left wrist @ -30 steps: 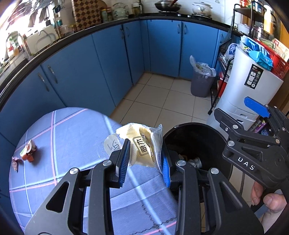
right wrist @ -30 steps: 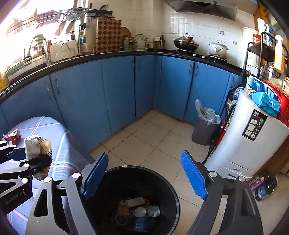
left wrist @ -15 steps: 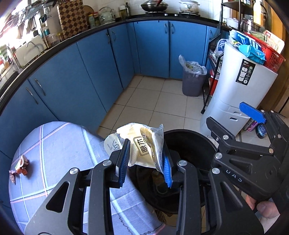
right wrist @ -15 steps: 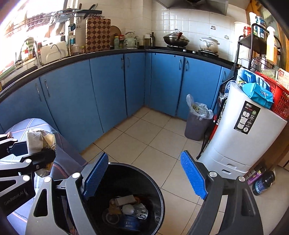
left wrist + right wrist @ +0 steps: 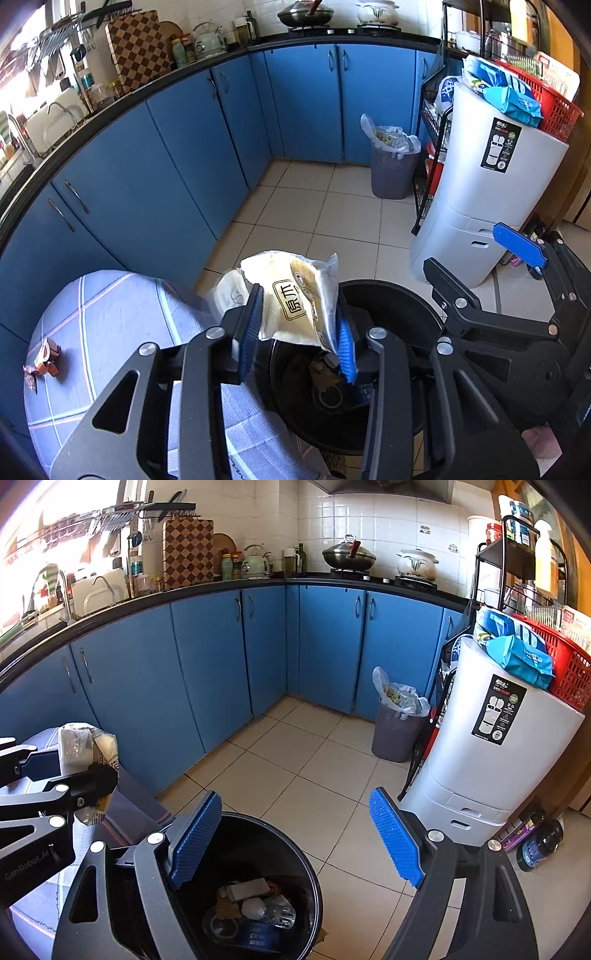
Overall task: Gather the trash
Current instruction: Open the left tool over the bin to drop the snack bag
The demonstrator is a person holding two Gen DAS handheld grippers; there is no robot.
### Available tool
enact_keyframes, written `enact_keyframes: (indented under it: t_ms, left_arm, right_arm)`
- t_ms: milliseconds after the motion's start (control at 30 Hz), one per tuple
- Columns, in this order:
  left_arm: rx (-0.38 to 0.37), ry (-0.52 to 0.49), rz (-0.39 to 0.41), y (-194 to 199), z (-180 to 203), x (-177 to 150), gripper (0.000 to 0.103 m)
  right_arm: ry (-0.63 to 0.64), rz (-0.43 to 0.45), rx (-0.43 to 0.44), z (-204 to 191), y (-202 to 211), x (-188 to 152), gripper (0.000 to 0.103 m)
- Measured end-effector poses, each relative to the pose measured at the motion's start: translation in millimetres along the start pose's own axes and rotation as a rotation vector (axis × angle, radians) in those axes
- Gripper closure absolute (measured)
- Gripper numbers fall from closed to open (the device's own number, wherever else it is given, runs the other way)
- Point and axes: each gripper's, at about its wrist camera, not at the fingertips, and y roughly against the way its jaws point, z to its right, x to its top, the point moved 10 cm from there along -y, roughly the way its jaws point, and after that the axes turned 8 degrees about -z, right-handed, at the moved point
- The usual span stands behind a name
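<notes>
The black bin stands on the floor beside the table. Risk: the wrapper, held at the bin's near rim, may catch there or drop onto the table edge. The left gripper, angled downward, has its jaws opening with the wrapper between them. The right gripper is wide open and empty above the bin.

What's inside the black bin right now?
The black bin holds a small heap of trash: a pale flat piece, a crumpled clear wrapper, something blue. Its near side is hidden behind the right gripper.
</notes>
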Motion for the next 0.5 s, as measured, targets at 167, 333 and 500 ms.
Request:
enact_keyframes:
  t_ms: [167,333,500]
  left_arm:
    - [0.029,0.008,0.012,-1,-2,7,0.035]
    - [0.056,0.027,0.051,4,-9,14,0.016]
    - [0.048,0.037,0.035,3,-12,10,0.015]
  right_arm:
    - [-0.011,-0.005,-0.001,7,-3,-2,0.023]
    - [-0.016,-0.01,0.0,9,-3,-4,0.023]
    - [-0.02,-0.008,0.002,8,-1,-4,0.023]
